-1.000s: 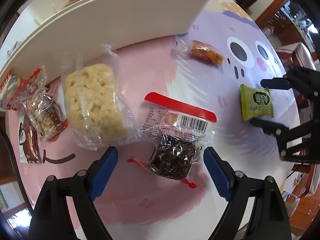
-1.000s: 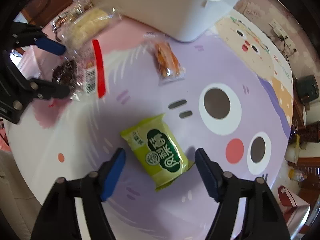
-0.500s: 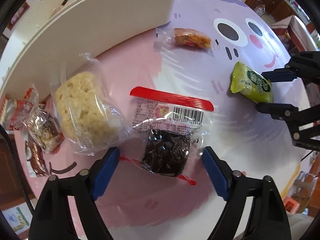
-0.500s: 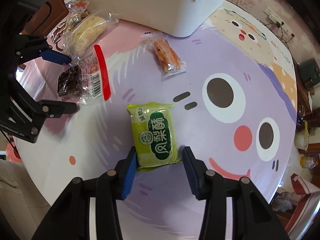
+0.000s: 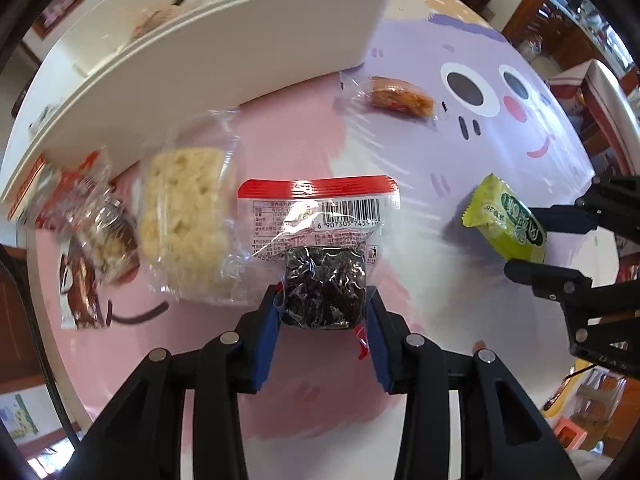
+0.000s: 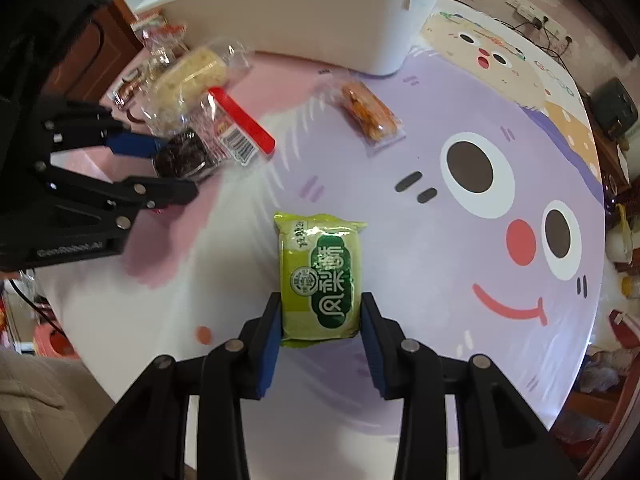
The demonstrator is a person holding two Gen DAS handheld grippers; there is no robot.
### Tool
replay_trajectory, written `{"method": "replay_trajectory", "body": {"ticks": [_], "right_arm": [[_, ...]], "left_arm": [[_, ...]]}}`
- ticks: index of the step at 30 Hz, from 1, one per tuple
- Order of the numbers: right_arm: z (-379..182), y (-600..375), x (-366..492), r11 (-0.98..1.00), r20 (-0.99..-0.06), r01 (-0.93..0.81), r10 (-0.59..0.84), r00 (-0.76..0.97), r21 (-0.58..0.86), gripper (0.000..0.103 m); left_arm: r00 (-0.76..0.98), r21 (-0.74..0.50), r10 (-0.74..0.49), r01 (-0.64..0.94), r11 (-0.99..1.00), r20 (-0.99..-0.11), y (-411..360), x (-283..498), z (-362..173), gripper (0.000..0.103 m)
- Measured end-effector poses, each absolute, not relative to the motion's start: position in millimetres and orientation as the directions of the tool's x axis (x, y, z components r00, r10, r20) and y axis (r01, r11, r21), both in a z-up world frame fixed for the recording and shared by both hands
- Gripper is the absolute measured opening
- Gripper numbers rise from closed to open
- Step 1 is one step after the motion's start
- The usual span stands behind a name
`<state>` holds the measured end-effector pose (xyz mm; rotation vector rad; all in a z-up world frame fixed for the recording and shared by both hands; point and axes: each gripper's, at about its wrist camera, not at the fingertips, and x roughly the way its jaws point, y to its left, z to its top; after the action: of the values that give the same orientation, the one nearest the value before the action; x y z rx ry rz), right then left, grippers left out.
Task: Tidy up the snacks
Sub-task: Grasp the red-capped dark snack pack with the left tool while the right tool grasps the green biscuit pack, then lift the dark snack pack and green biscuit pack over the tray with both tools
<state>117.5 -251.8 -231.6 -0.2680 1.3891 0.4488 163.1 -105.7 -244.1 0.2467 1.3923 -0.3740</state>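
left wrist view showed the left gripper (image 5: 323,305) clamped on the dark snack pack (image 5: 322,296), which lay on the worktop (image 5: 400,160) beside the rice cake (image 5: 184,224). the right gripper (image 6: 320,320) pinched the green pastry pack (image 6: 320,280). the white bin (image 6: 312,28) already held some snacks; the orange snack (image 6: 370,114) and several wrapped ones were still outside, so much sorting seemed left.

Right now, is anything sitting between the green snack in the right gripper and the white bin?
The green snack is clamped in the right gripper. On the table between it and the white bin lies the orange snack, a little to the right of the straight line. Nothing visible blocks a lifted path over it.
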Motion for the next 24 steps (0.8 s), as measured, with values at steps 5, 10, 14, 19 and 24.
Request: {"method": "replay_trajectory", "body": {"ticks": [5, 10, 14, 19, 24], "right_arm": [[-208.5, -242.4, 112.3, 0.895, -0.976, -0.438, 0.163, 0.143, 0.085, 0.037], [-181.6, -229.1, 114.9, 0.898, -0.967, -0.427, 0.192, 0.168, 0.104, 0.038], [-156.7, -219.4, 116.4, 0.899, -0.955, -0.424, 0.214, 0.203, 0.111, 0.038], [-111.4, -202.4, 138.4, 0.900, -0.925, -0.419, 0.257, 0.280, 0.124, 0.038], [-61.4, -194.4, 166.8, 0.903, -0.879, -0.411, 0.293, 0.376, 0.126, 0.038]], "left_arm": [[0.174, -0.081, -0.158, 0.382, 0.921, -0.972, -90.4, 148.9, -213.8, 0.039], [0.241, -0.099, -0.194, 0.358, 0.929, -0.951, -75.5, 137.5, -177.3, 0.039], [0.309, -0.107, -0.211, 0.321, 0.941, -0.927, -57.4, 138.2, -142.0, 0.039], [0.400, -0.110, -0.217, 0.273, 0.956, -0.890, -40.1, 161.5, -97.6, 0.039], [0.520, -0.090, -0.209, 0.244, 0.966, -0.828, -24.4, 186.3, -41.1, 0.039]]}}
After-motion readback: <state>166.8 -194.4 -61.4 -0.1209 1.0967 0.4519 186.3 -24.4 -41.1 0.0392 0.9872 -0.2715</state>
